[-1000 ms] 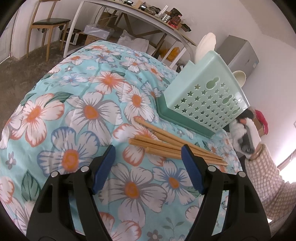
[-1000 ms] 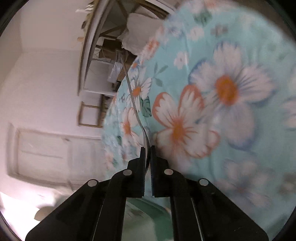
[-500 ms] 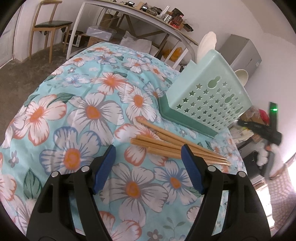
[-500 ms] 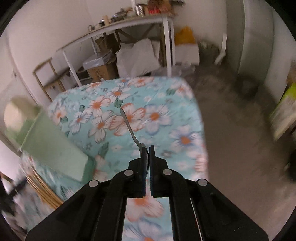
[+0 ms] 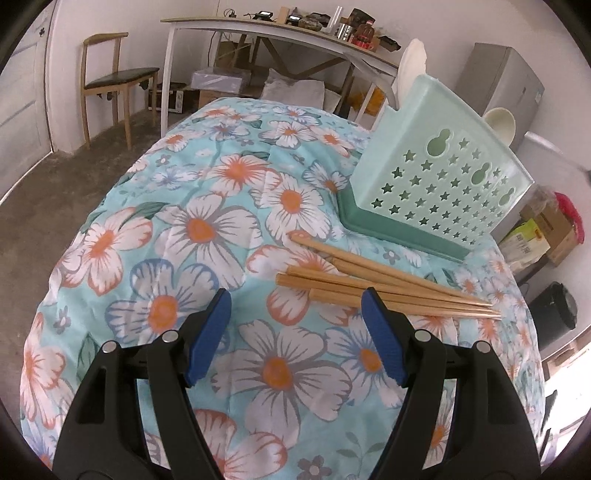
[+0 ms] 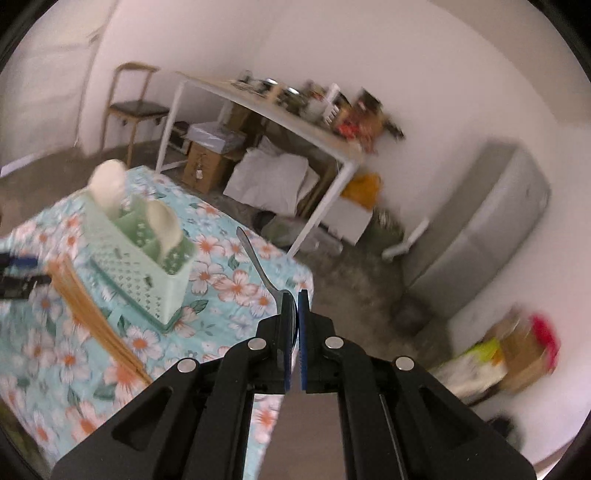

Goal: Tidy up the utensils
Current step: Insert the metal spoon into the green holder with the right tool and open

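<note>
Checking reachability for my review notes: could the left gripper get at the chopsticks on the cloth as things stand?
Probably yes. The left gripper is open and empty just short of the chopsticks, which lie loose on the floral cloth with nothing between. The green utensil basket stands behind them.

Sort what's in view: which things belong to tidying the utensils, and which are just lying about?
Job:
- chopsticks
- green holder
- white spoons
- metal spoon in right gripper

Lying about:
- chair
- white desk
- boxes
</note>
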Demonstrator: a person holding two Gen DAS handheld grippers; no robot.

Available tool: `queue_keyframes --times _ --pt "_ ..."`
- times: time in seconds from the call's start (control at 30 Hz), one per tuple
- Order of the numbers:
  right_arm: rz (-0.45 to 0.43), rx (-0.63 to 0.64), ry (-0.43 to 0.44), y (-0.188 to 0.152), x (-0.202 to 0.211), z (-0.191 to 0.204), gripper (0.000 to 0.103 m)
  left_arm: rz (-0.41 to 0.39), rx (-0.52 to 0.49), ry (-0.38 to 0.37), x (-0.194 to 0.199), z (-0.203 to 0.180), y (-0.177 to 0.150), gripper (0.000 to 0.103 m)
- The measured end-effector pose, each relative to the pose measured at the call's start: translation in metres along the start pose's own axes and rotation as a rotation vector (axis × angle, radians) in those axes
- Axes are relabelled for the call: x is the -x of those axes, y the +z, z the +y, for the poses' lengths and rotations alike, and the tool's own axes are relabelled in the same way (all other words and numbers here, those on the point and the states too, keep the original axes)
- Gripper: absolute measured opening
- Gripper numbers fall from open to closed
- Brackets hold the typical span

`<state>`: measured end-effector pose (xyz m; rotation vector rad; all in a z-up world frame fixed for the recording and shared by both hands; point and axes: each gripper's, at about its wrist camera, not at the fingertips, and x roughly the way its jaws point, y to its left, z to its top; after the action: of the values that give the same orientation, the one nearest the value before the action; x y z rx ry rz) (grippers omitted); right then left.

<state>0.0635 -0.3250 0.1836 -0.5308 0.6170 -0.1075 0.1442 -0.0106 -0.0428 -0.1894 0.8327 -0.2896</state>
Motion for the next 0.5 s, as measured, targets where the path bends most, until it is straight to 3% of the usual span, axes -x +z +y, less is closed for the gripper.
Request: queue_keyframes --times 0.2,0.5 --pt "-0.013 0.225 0.022 0.021 0.027 0.042 0.003 0.0 0.003 0.001 0.0 0.0 0.0 0.069" --pt "0.047 0.357 0.044 0.033 0.006 0.07 0.003 0.004 0.029 -0.029 -0.001 0.006 -0.001 0.069"
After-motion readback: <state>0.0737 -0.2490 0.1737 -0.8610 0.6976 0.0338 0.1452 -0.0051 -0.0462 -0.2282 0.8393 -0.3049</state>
